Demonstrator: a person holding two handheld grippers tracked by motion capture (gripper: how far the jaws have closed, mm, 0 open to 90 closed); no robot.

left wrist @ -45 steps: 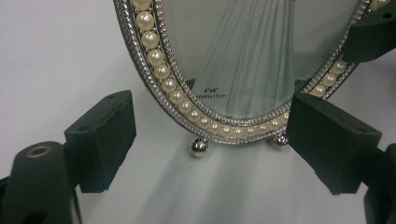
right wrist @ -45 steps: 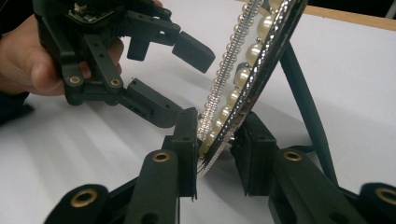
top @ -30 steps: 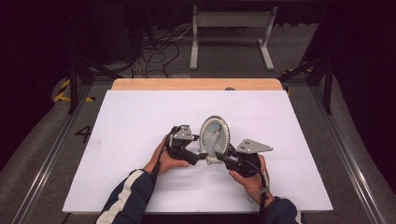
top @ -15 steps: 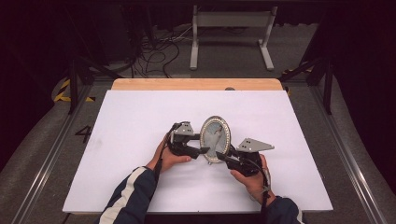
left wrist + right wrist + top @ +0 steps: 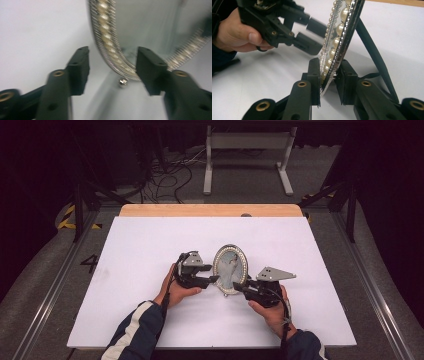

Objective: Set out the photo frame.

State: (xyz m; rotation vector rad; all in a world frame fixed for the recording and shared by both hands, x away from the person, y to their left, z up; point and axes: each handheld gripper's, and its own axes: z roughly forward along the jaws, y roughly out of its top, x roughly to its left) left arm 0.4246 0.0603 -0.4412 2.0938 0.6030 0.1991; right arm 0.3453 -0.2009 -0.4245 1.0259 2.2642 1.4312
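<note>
One mark reads — a dark numeral "4" [image 5: 90, 263] on the grey floor [image 5: 50, 285], at nine o'clock off the table's [image 5: 150, 235] left edge — no other lettering legible.

Oval picture frame [image 5: 230, 269]: silver rim set with a row of cream-white pearl beads, pale grey-green picture inside, black back strut. Both grippers, left [image 5: 212, 279] and right [image 5: 238, 288]: black jaws, brass-coloured rivets, grey top plates. Table [image 5: 150, 240]: white sheet, light wood far edge. Sleeve [image 5: 136, 330]: navy with white stripes.
</note>
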